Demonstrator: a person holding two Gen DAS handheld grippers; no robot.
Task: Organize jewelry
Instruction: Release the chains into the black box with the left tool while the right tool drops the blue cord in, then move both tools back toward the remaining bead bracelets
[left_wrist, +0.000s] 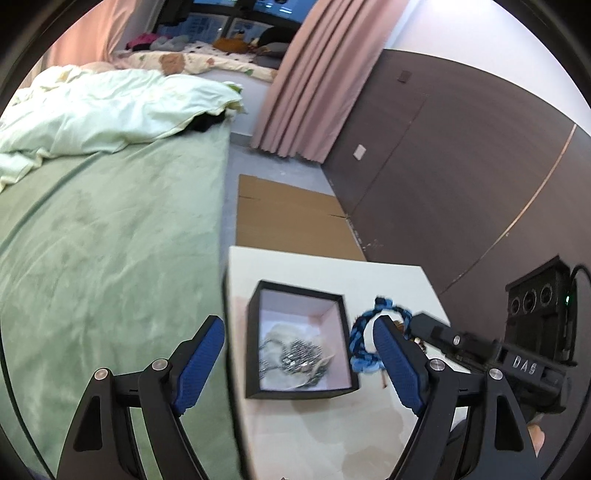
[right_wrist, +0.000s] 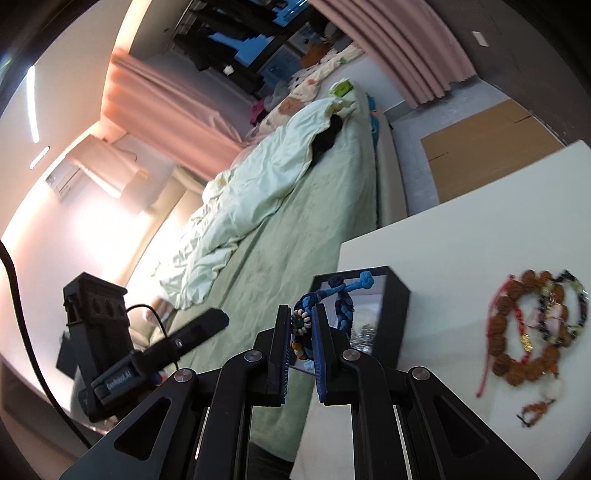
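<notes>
A black jewelry box (left_wrist: 301, 341) with a pale lining sits open on the white table (left_wrist: 332, 435); a silver chain piece (left_wrist: 295, 360) lies inside it. My left gripper (left_wrist: 299, 339) is open, its blue pads on either side of the box, holding nothing. My right gripper (right_wrist: 301, 325) is shut on a blue braided bracelet (right_wrist: 341, 295) with a few beads, held just beside and above the box (right_wrist: 391, 317). The bracelet also shows in the left wrist view (left_wrist: 364, 338), right of the box. A pile of brown bead bracelets and dark bead strands (right_wrist: 535, 332) lies on the table to the right.
A green bed (left_wrist: 110, 258) with a rumpled pale duvet (left_wrist: 110, 110) runs along the table's left edge. Flat cardboard (left_wrist: 291, 218) lies on the floor beyond the table. A dark wall panel (left_wrist: 461, 166) stands at the right, pink curtains (left_wrist: 314, 81) behind.
</notes>
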